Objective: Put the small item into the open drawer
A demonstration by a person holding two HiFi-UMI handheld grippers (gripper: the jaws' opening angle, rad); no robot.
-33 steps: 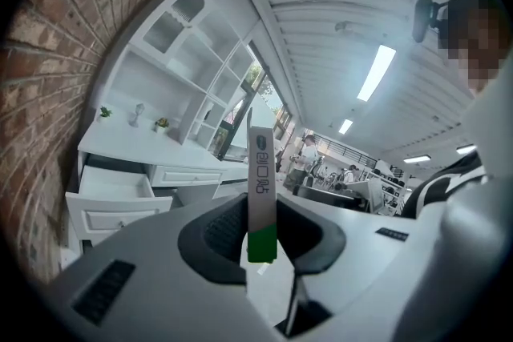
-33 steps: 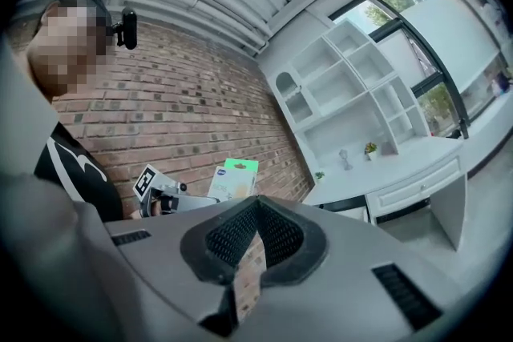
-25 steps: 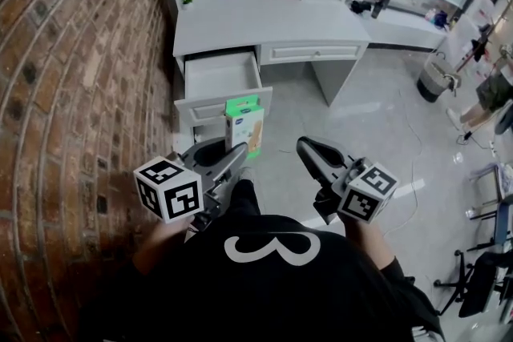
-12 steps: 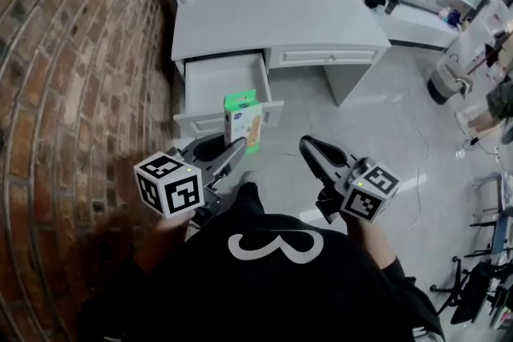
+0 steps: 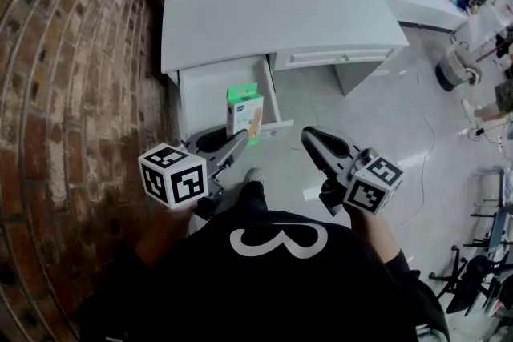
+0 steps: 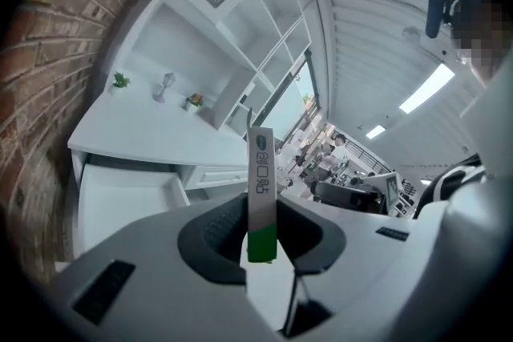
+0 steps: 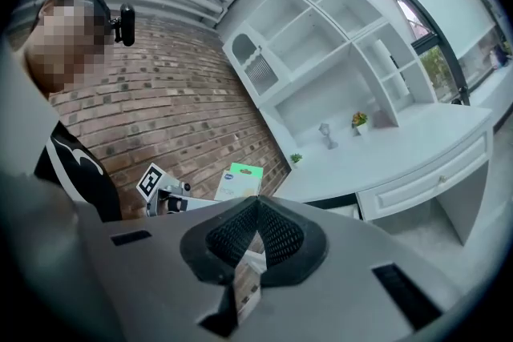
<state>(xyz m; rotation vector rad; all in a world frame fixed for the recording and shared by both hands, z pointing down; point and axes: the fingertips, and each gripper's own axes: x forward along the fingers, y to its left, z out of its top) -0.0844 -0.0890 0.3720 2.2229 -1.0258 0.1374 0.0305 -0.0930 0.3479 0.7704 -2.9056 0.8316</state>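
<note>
Left gripper [image 5: 238, 142] has its fingers clenched on the box [image 5: 244, 110], green end up. It is held upright in the air at the front of the open drawer [image 5: 215, 88] under the white table [image 5: 272, 12]. Right gripper [image 5: 309, 135] hangs alongside, fingers pressed together on nothing.

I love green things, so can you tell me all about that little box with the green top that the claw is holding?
The little box is a thin, flat carton that looks like cardboard. Its face is pale, with a green band on top, a blue oval mark under that and a tan patch lower down. It stands upright, pinched at its bottom end by the left claw, and nothing else touches it. In the head view it shows over the front of the open drawer.
</note>
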